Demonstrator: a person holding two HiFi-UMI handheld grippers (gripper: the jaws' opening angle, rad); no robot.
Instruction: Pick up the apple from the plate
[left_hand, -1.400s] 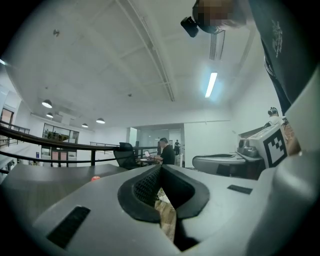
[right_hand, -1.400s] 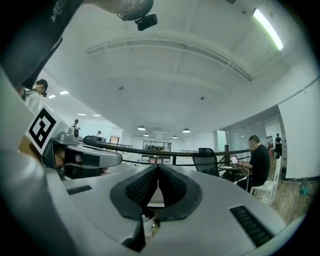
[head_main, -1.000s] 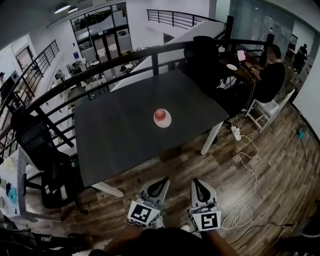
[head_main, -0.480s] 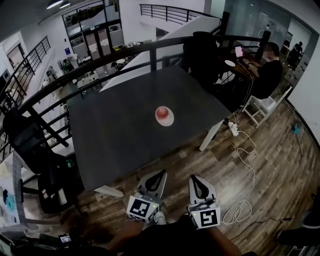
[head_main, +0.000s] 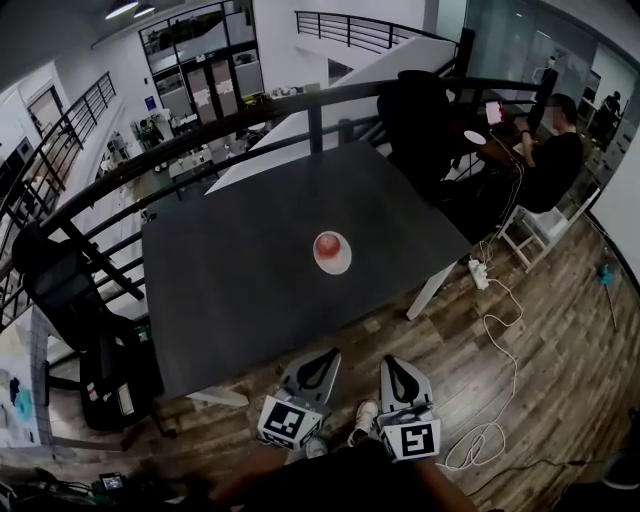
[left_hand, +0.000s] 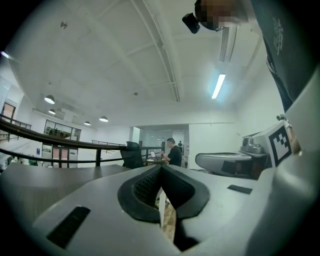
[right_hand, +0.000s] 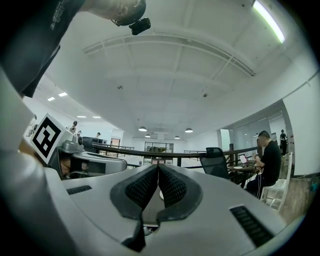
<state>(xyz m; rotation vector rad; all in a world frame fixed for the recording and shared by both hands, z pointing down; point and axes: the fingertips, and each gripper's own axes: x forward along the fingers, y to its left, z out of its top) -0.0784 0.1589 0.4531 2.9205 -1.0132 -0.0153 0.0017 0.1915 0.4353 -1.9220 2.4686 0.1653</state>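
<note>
Head view: our apple (head_main: 327, 245) sits on the plate (head_main: 341, 263) at the middle of the bench (head_main: 230, 290). We hold the left gripper (head_main: 324, 357) and right gripper (head_main: 393, 363) over the floor (head_main: 520, 300), well apart from it, each with fingers pressed together and empty.

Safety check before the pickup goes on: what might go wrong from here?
The left claw and right claw are both shut; unless one opens, it may shove the apple off the plate. The apple sits far from both: a long reach. A loose cable on the floor could snag a foot.
</note>
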